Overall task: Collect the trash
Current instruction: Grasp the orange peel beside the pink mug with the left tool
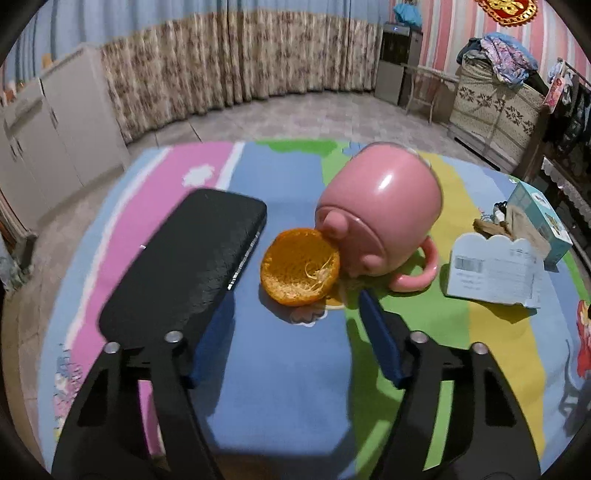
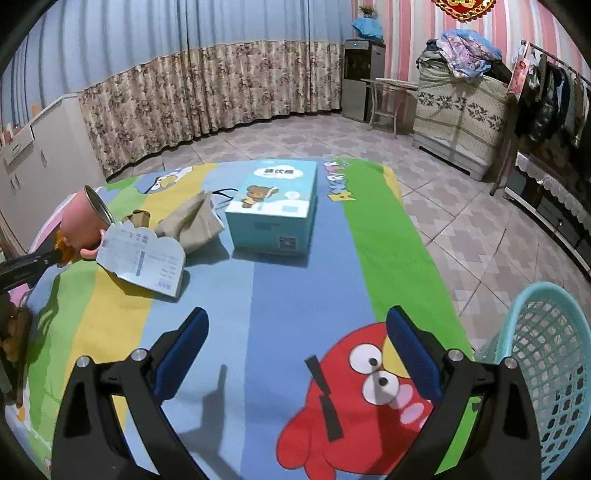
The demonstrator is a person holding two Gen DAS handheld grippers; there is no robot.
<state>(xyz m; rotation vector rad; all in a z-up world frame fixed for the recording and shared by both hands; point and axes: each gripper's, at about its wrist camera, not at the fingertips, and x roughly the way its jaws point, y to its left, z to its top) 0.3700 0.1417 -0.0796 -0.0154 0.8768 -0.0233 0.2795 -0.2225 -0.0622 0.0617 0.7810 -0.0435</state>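
A: We have the left gripper (image 1: 308,271) over the bench (image 1: 280,369), its cloth striped pink, blue, green and yellow. Its jaws stand apart, touching nothing we can see. The peel (image 1: 300,266) lies between and just ahead of them, open side up.

B: And the mug (image 1: 380,218) lies tipped on its side, touching the peel's far right edge, ahead of the right jaw. A white card (image 1: 491,273) sits well right of the jaws.

A: Our right gripper (image 2: 297,350) hangs open over the red cartoon bird (image 2: 354,402), holding nothing. A blue box (image 2: 273,210) rests ahead of those jaws, a crumpled bag (image 2: 194,221) ahead and left.

B: The basket (image 2: 546,354) stands on the tiled floor (image 2: 461,229), right of the right jaw.

A: Beyond, we see floral curtains (image 2: 207,88), a pink striped wall (image 2: 402,33) and white cabinets (image 1: 48,125) far left.
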